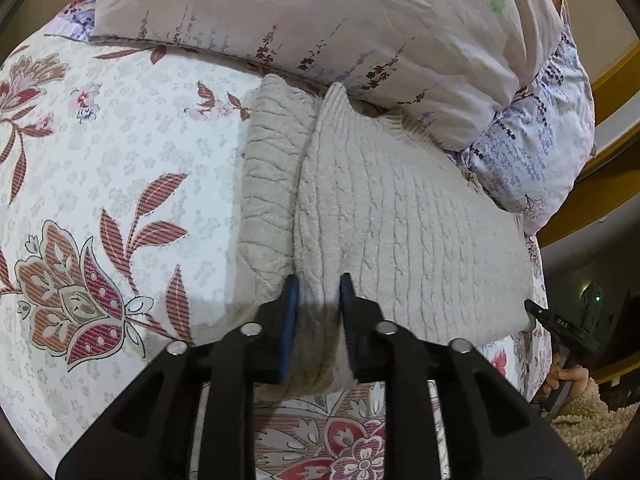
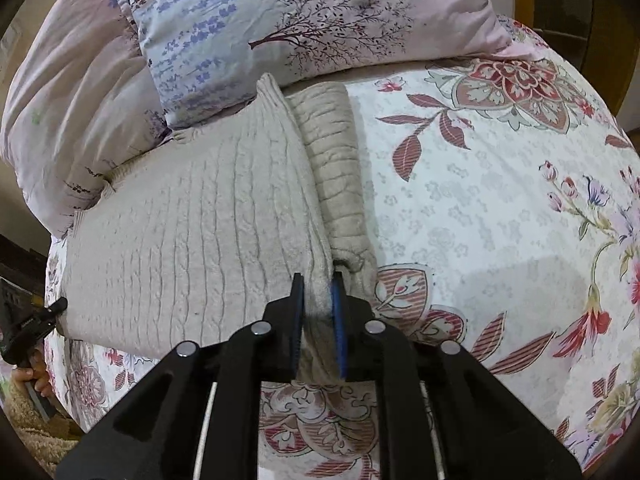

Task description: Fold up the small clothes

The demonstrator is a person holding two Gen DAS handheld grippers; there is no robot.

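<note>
Left gripper (image 1: 319,320), frame bottom: jaws clamped on sweater (image 1: 400,216) hem, likely for folding. Right gripper (image 2: 318,316): likewise clamped, sharing the lift; bedsheet (image 2: 460,200) beneath.

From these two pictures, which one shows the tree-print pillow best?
The right wrist view: the tree-print pillow lies broad across the top, its tree whole. The left wrist view catches only its blue end, squeezed at the right edge.

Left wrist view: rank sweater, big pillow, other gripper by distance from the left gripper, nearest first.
1. Sweater: pinched in the left gripper jaws, at centre.
2. Right gripper: on the sweater's right edge, low right.
3. Pale pillow: beyond the sweater, top.
</note>
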